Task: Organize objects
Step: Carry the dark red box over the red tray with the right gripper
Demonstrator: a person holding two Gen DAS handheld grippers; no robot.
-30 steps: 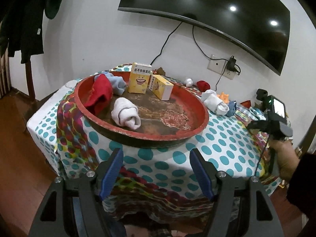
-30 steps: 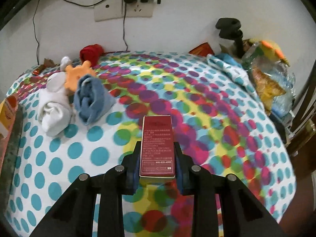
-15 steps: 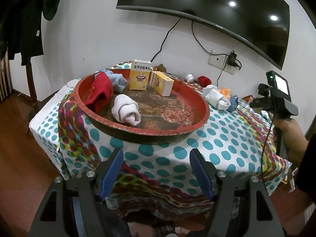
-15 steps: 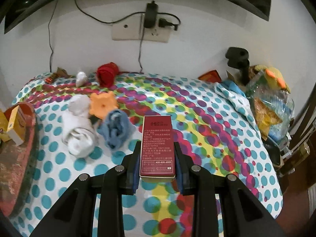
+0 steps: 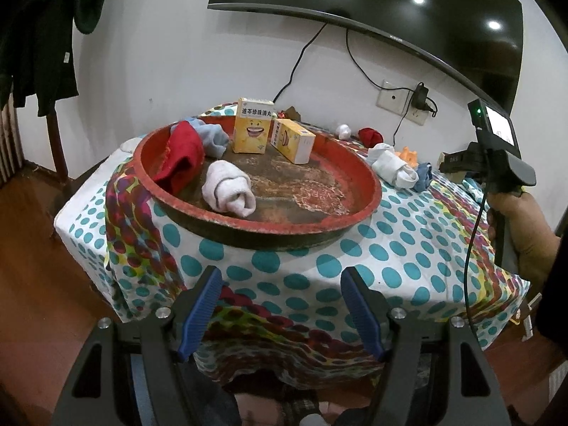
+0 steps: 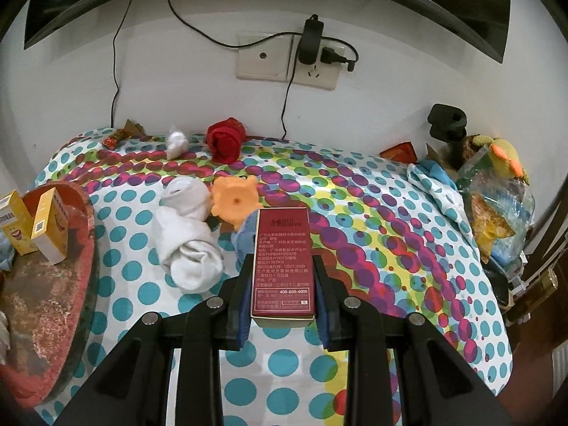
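The right gripper (image 6: pixel 282 284) is clamped on a dark red box (image 6: pixel 283 262), its two blue-padded fingers pressing the box's long sides; the box stands out ahead of the fingertips over the dotted tablecloth (image 6: pixel 390 248). The print on its face is too small to read apart from a phone number. Just behind the box, a blue rolled cloth (image 6: pixel 246 236) is mostly hidden, only its left edge showing. Left of the fingers lie a white rolled sock (image 6: pixel 188 245) and an orange toy (image 6: pixel 234 200), touching each other. Farther ahead, near the wall, sits a red rolled cloth (image 6: pixel 225 138). At the far left the red tray (image 6: pixel 83 248) is cut off by the frame, with two yellow boxes (image 6: pixel 49 227) partly visible in it.

The left gripper (image 5: pixel 282 305) hangs with its fingers spread wide and nothing between them, short of the table edge. Ahead of its fingers the tray (image 5: pixel 358 213) holds a white sock roll (image 5: pixel 229 190), a red cloth (image 5: pixel 181 158) and a pale blue cloth (image 5: pixel 213 138) half hidden behind the red one.
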